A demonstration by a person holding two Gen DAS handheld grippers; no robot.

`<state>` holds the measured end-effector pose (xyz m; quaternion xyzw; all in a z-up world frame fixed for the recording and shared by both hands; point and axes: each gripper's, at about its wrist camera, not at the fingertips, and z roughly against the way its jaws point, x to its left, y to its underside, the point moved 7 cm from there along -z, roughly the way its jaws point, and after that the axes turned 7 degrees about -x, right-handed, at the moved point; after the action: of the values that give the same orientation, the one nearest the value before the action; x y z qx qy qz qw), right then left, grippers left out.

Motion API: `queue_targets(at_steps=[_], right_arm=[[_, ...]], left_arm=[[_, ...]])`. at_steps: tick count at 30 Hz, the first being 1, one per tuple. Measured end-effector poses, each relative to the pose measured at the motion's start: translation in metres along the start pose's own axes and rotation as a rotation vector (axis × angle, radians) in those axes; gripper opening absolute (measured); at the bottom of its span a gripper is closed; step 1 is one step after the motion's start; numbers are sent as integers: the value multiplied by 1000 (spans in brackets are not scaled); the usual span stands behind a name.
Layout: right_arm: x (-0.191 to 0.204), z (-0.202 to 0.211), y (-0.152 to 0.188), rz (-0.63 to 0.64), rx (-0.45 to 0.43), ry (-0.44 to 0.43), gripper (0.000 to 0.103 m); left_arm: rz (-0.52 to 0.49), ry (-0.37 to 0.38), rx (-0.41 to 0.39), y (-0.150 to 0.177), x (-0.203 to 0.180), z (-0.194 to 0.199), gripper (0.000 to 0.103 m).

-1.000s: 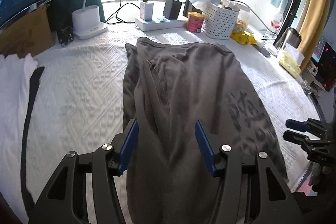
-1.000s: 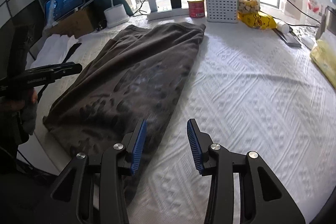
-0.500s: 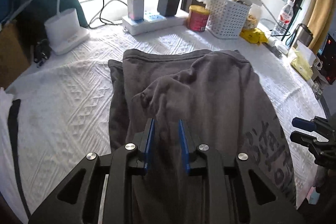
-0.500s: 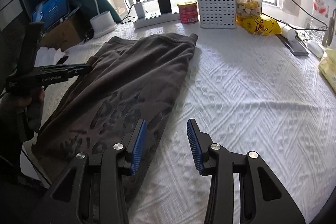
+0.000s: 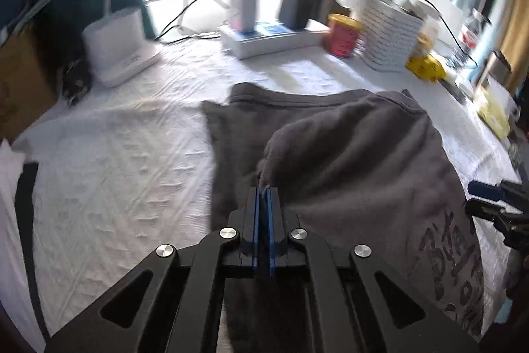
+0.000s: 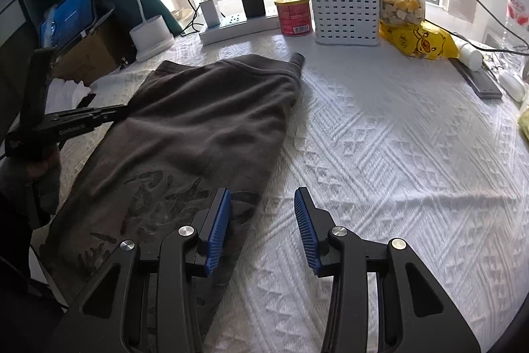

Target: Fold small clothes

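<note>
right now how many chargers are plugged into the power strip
2: a white charger at the left end of the power strip and a black charger beside it, nearer the red can. Sockets behind them may be hidden.

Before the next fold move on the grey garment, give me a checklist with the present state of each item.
1. Left tool pinching the grey garment: ok, shut on a raised fold.
2. Right tool gripping the garment: not ok, open, empty, straddling its edge.
3. Garment flat: not ok, bunched where pinched.
4. White tablecloth to the right bare for folding: ok.
5. Red can and white basket clear of garment: ok.
</note>
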<state>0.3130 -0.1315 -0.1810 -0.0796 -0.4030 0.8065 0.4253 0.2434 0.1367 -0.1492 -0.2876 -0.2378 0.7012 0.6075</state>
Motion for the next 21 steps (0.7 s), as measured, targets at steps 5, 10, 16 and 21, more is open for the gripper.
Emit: queue_targets(at_steps=[5, 10, 16, 21], right_arm=[[-5, -11, -8, -3, 2, 7, 43], [-10, -21, -20, -1, -4, 16, 60], [-19, -32, -37, -4, -15, 25, 61], [-25, -43, -47, -15, -16, 17, 61]], left_arm=[[48, 13, 18, -2, 7, 1, 5], [22, -13, 7, -13, 4, 1, 31], [59, -33, -13, -24, 20, -6, 51], [103, 35, 26, -22, 21, -22, 59]])
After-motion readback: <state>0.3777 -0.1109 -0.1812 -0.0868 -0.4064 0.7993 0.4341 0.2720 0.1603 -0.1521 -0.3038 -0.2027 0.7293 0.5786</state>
